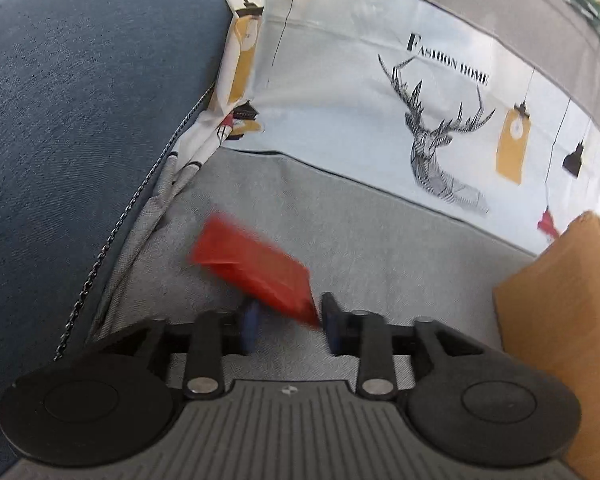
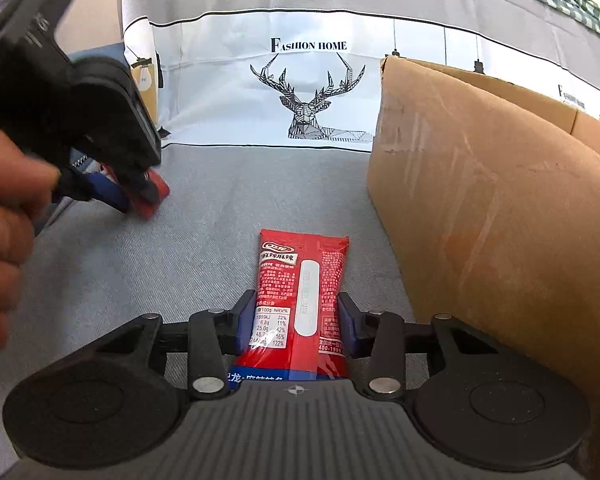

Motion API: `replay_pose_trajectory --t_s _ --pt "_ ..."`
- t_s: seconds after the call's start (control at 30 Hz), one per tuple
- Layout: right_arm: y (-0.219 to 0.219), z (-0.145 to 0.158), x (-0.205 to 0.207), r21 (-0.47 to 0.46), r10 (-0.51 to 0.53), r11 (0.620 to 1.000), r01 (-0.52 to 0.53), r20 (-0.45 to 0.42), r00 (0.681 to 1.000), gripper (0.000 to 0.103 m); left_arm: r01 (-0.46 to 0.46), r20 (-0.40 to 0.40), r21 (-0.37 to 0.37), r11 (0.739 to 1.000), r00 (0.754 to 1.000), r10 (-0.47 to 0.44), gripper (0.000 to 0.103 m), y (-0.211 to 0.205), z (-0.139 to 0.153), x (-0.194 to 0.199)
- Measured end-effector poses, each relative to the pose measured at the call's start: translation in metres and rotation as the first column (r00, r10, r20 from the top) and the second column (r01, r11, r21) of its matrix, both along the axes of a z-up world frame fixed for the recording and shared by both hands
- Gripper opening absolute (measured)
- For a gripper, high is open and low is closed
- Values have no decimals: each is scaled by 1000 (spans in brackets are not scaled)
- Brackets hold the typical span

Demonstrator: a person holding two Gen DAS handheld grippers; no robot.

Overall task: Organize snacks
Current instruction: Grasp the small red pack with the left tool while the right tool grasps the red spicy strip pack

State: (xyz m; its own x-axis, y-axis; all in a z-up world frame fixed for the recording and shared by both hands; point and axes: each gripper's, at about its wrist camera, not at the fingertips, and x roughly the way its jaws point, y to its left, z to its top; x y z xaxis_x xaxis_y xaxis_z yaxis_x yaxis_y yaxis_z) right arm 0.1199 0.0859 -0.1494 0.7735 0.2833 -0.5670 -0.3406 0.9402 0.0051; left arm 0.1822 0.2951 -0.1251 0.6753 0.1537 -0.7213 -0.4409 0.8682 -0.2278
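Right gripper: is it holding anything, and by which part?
The right gripper has a red snack packet between its fingers, which press its long side edges at the lower half, near the nutrition table. The packet lies on the grey cloth.
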Motion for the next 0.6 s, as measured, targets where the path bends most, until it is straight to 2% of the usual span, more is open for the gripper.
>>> replay_pose_trajectory --t_s 0.1,0.17,0.23,0.3,0.4,0.53,0.6 --pt "1 -1 0 -6 -2 1000 3 7 1000 45 22 -1 51 998 1000 -22 80 -8 0 8" --pt "1 -2 0 -11 -3 1000 3 12 1000 46 5 -8 134 991 1000 -4 82 -13 2 12" --pt "1 -2 1 -12 -4 1000 4 12 1000 46 -29 -7 171 985 1000 31 85 -13 2 15" --pt "1 -2 1 -9 -6 1000 6 10 1000 47 -61 0 174 983 998 62 86 -9 1 16" --pt "2 -2 1 -12 -10 1000 10 12 1000 48 -64 -32 173 983 997 71 87 -4 -6 21" --pt "3 -2 0 -17 -12 1000 12 15 1000 48 -76 -38 206 976 996 86 87 -1 -10 23" --pt "3 -2 0 -17 -12 1000 13 15 1000 48 -87 -30 187 978 995 94 89 3 -11 24"
